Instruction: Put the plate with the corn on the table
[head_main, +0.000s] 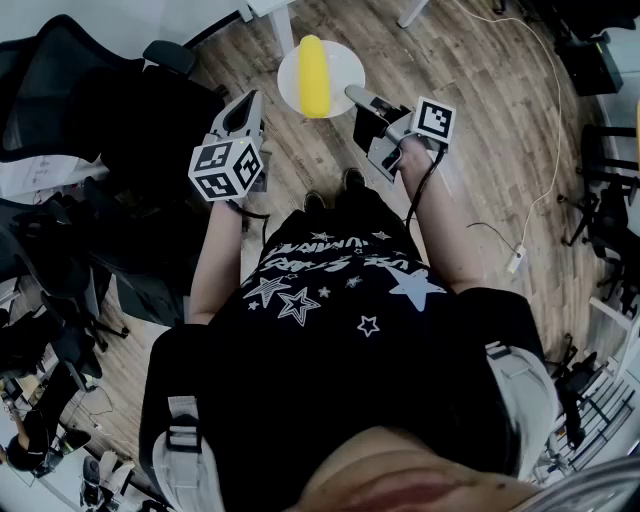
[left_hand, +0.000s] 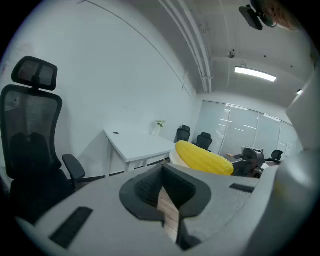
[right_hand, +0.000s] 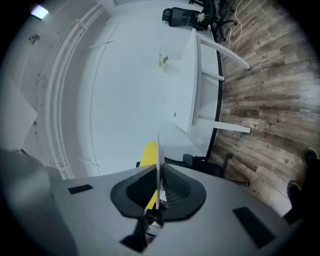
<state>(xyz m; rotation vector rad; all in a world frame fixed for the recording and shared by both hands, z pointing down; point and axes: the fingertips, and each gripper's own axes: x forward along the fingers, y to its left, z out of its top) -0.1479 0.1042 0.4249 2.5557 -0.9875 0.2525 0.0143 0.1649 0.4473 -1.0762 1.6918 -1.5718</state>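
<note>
A wooden floor (head_main: 480, 120) fills the room, with black office chairs (head_main: 60, 90) crowded on the person's left. A white bench (left_hand: 140, 145) stands against a white wall (left_hand: 110, 75), well apart from both tools and with its top bare in the gripper views.

The person (head_main: 340, 330), in a black shirt printed with stars, stands with both arms stretched forward. The left hand-held gripper (head_main: 248, 105) has its jaws drawn together with nothing between them; it sits just beside the plate's left side without touching it. The right hand-held gripper (head_main: 358, 97) is clamped on the near right rim of a round white plate (head_main: 345, 68), which shows edge-on between its pads in the right gripper view.

The plate is held roughly level in the air above the floor, not on the bench. A yellow corn cob (head_main: 314, 75) lies lengthwise across its middle.
</note>
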